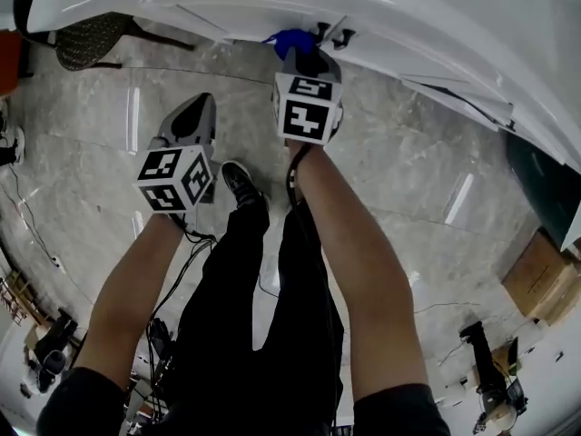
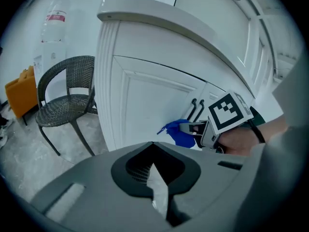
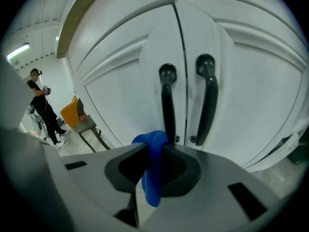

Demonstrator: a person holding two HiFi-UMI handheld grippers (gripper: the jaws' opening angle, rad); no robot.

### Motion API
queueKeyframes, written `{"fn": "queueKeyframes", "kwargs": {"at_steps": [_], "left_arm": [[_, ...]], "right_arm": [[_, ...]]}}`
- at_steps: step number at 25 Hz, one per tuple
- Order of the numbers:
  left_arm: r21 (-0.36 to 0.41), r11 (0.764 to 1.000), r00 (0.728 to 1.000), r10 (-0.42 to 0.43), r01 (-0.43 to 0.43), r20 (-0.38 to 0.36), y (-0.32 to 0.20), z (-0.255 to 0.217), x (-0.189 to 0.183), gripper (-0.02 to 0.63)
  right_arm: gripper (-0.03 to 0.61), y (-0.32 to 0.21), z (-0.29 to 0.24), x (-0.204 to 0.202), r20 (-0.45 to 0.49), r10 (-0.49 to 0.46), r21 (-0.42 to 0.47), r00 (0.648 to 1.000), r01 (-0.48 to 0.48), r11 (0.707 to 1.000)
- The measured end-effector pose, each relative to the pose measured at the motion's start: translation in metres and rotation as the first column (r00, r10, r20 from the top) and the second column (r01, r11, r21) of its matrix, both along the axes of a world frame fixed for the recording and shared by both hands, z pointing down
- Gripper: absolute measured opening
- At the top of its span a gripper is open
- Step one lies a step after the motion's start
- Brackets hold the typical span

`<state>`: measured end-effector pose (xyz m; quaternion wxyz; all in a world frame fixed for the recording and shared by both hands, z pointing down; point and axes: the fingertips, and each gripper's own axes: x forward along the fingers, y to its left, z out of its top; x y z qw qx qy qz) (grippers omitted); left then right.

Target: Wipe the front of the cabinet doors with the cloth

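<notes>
two black handles (image 3: 167,100) stand just above the blue cloth (image 3: 152,178), which the right tongs (image 3: 153,148) pinch at the white cabinet doors (image 3: 120,91); the left tongs (image 2: 153,146), pressed together on nothing, hover apart from the doors.

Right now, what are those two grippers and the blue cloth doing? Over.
Right gripper shut on blue cloth, at white cabinet doors. Left gripper shut, empty, clear of doors. Two black door handles directly ahead of cloth.
</notes>
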<state>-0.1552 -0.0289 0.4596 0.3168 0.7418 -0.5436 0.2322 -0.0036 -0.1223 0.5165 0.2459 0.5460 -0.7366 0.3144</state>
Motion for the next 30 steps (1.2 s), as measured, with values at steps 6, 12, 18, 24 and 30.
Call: {"fn": "queueKeyframes", "kwargs": {"at_steps": [6,12,18,24,30], "left_arm": [[-0.022,0.996,0.996,0.087,-0.088,-0.035,-0.008,0.002,0.067,-0.002],[-0.07,0.998,0.997,-0.013,0.008,-0.073,0.014,0.013,0.039,-0.002],[-0.076,0.996,0.999,-0.049,0.047,-0.023,0.038,0.011,-0.061,-0.002],[-0.05,0.993,0.994,-0.111,0.111,-0.006,0.039,-0.002,-0.152,-0.002],[-0.035,0.999,0.999,-0.031,0.031,-0.009,0.041,0.0,-0.162,-0.002]], "right_arm": [[0.057,0.018,-0.015,0.001,0.059,-0.039,-0.02,0.997,0.041,0.999],[0.057,0.038,-0.015,-0.005,0.073,-0.04,-0.066,0.997,0.045,0.997],[0.057,0.035,0.001,-0.088,0.047,-0.111,-0.068,0.993,0.114,0.991],[0.057,0.004,0.011,-0.189,-0.027,-0.269,0.021,0.963,0.269,0.963],[0.057,-0.025,0.024,-0.232,-0.109,-0.357,0.059,0.928,0.364,0.929]]}}
